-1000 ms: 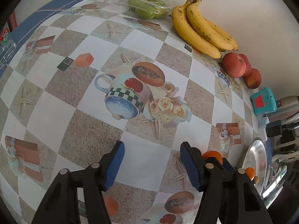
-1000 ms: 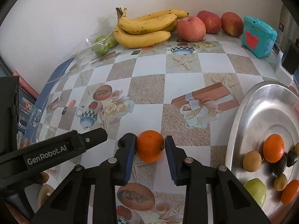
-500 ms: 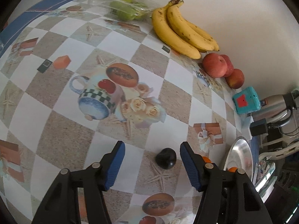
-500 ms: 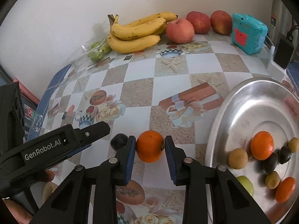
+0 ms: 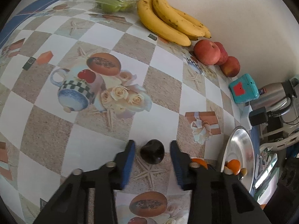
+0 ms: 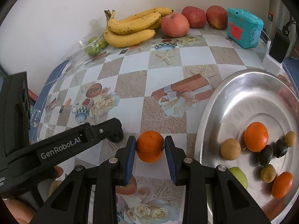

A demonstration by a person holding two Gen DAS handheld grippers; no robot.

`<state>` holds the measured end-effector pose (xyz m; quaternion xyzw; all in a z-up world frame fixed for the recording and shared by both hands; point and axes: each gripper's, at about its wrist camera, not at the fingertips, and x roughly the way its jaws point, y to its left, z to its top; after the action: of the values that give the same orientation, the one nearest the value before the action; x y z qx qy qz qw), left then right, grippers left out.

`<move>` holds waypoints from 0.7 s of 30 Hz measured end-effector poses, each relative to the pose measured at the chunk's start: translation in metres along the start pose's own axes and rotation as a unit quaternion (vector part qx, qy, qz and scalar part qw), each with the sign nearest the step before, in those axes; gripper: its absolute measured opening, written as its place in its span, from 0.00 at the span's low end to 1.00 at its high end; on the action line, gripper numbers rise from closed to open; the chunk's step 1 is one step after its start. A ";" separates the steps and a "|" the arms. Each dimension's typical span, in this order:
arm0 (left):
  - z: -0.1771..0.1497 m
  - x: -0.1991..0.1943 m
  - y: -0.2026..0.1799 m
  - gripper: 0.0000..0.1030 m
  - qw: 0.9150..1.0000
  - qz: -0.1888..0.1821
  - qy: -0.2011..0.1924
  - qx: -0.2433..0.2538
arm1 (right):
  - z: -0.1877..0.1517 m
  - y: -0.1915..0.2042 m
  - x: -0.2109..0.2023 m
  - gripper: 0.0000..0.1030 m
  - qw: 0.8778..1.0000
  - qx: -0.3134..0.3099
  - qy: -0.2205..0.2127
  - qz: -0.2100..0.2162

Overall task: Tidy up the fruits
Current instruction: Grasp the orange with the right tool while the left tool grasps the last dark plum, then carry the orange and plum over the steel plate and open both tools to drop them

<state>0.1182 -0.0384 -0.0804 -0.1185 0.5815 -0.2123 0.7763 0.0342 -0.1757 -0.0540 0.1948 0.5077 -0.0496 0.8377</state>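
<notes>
Closing in the left wrist view, the left hand-held gripper (image 5: 152, 152) has a small dark fruit (image 5: 152, 154) between its blue pads at the bottom middle of the frame. A thin gap shows on each side, so the pads do not press yet. To do this well, I think the fruit should stay in the middle of the pads, and the squeeze should be soft, because the fruit is round and may roll on the table (image 5: 104, 37). The silver plate (image 5: 238, 143) sits at the lower right. Bananas (image 5: 172, 24) and red apples (image 5: 214, 56) lie along the top right. No writing can be read here.

In the right wrist view, the right hand-held gripper (image 6: 150, 147) is narrow and holds an orange (image 6: 149, 146) tight at the bottom middle. The plate, with other small fruits, is at the right of the frame, just beside it. The left tool at the lower left says "GenRobot.AI" in white letters.
</notes>
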 end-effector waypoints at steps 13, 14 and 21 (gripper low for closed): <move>0.001 -0.008 -0.002 0.28 1.000 0.000 -0.010 0.000 | 0.000 -0.002 -0.002 0.32 1.000 0.007 0.001 0.006; 0.001 -0.010 -0.003 0.28 1.000 0.000 -0.012 0.001 | 0.000 -0.002 -0.003 0.32 1.000 0.007 0.000 0.006; -0.002 -0.022 -0.007 0.28 1.000 0.005 -0.022 0.006 | -0.003 -0.003 -0.012 0.32 1.000 0.013 -0.005 0.007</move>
<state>0.1100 -0.0342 -0.0590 -0.1157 0.5633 -0.2097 0.7908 0.0255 -0.1788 -0.0460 0.2093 0.5016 -0.0510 0.8379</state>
